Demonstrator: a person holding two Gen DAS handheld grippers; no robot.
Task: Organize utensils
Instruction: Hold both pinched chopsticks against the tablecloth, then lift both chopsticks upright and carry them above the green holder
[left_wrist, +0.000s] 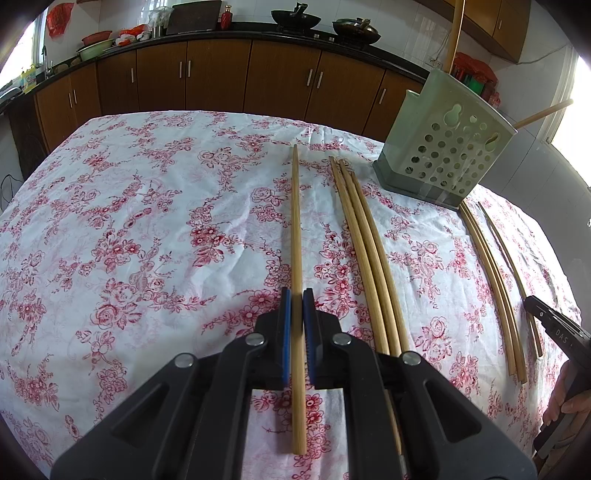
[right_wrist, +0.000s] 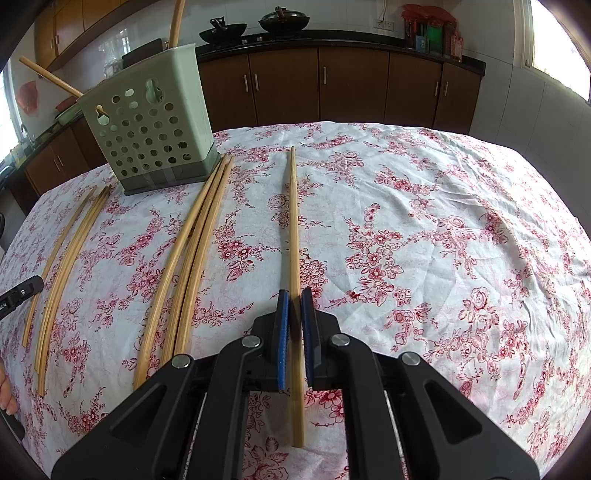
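Left claw (left_wrist: 295, 306): blue pads clenched on a single bamboo chopstick (left_wrist: 295, 229) that runs lengthwise between them, its near end sticking out behind the pads, its far end reaching toward the holder.

Right claw (right_wrist: 294, 306): likewise clenched on one chopstick (right_wrist: 293, 221), held the same way.

Writing: white letters "DAS" on the black body of the other claw at the right edge of the left view; nothing else legible.

Counter (left_wrist: 147, 221): covered by a white cloth with red flowers.

Loose chopsticks: a group of three (left_wrist: 365, 251) just right of the left claw; three more (left_wrist: 495, 273) farther right.

Utensil holder (left_wrist: 447, 147): pale green, perforated, upright beyond the chopsticks, with two sticks standing in it.

Background: brown cabinets (left_wrist: 221, 77), woks on top.
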